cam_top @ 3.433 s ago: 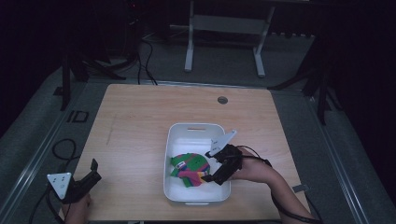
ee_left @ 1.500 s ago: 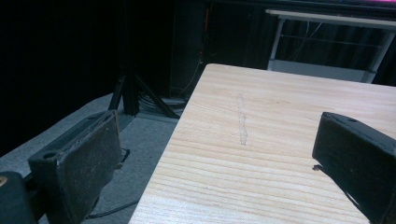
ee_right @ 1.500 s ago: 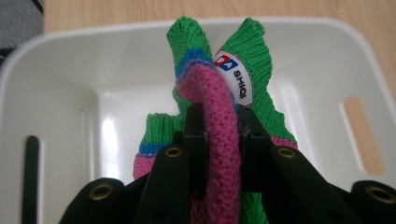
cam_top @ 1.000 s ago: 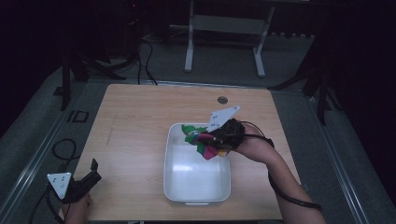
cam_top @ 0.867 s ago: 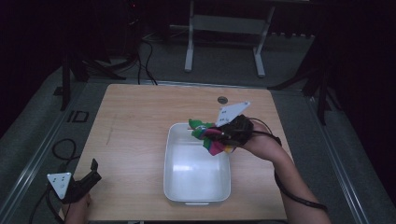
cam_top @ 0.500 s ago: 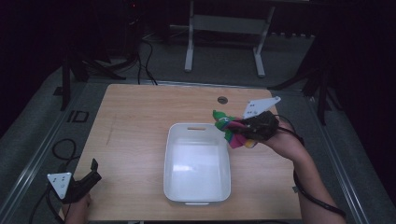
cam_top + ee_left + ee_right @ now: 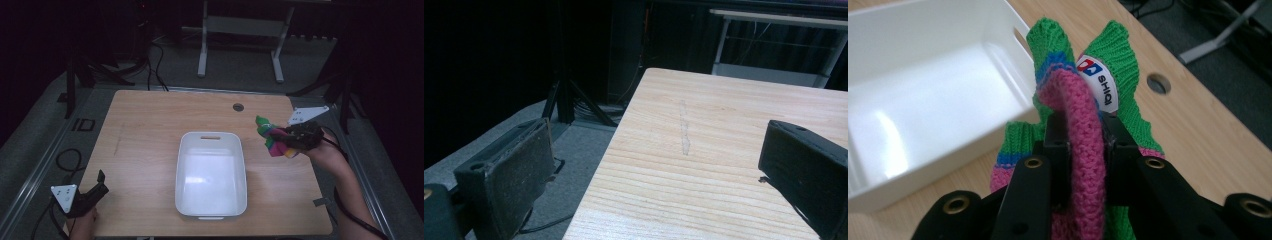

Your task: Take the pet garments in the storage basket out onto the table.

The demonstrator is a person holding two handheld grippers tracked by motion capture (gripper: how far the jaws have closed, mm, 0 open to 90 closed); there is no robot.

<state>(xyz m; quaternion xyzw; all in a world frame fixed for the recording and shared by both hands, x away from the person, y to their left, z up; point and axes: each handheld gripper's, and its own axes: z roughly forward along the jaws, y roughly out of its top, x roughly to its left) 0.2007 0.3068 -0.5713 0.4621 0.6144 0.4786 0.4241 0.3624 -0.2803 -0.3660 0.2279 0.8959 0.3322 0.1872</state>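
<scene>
Right gripper (image 7: 1081, 135) clamped on knitted sock (image 7: 1073, 100), label "SHIQ" at frame centre; left gripper (image 7: 664, 165) agape, empty.

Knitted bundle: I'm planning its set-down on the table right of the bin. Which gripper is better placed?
Right gripper: it's shut on the knitted bundle there; left gripper is open, far off.

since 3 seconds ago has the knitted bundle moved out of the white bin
Yes. The knitted bundle, held in the right claw, now sits right of the white bin, above the table.
</scene>
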